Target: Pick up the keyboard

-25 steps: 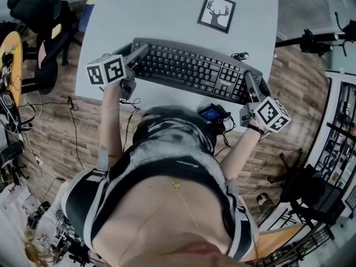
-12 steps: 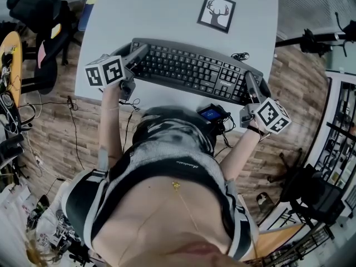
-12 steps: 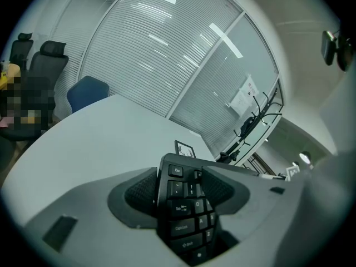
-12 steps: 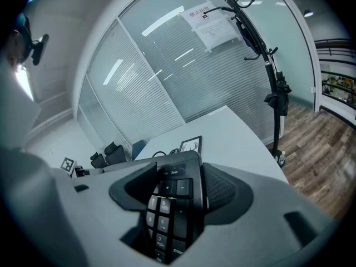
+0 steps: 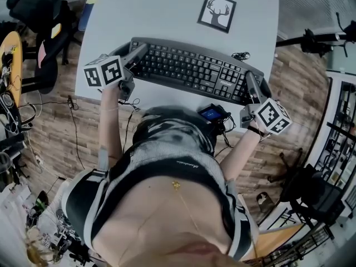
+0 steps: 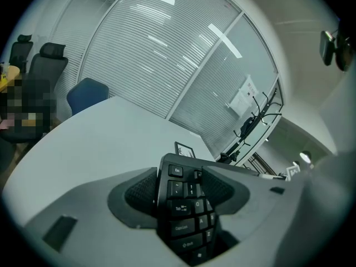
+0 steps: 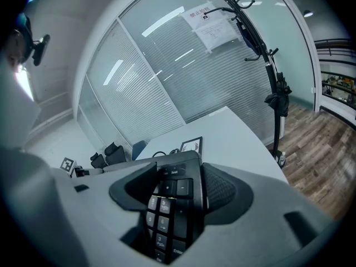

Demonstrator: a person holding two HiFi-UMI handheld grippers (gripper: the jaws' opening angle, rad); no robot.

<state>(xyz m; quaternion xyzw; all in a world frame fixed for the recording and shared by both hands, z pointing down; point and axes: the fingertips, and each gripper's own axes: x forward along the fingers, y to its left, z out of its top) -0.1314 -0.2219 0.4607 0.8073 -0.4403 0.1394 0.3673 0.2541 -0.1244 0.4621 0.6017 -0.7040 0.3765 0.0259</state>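
A black keyboard [image 5: 192, 68] lies across the white table [image 5: 167, 15] near its front edge. My left gripper [image 5: 133, 57] is shut on the keyboard's left end; in the left gripper view the Esc corner of the keyboard [image 6: 183, 204] sits clamped between both pads. My right gripper [image 5: 251, 88] is shut on the right end, where the numeric pad of the keyboard [image 7: 172, 204] fills the gap between its jaws. Whether the keyboard touches the table cannot be told.
A framed deer picture [image 5: 216, 12] lies on the table behind the keyboard. A cable [image 5: 240, 55] curls at the keyboard's far right corner. A small device with a blue screen [image 5: 212, 114] hangs at the person's waist. Office chairs [image 5: 39, 15] stand left of the table.
The left gripper's marker cube has shifted slightly to the left and up; the keyboard and right gripper look unchanged.
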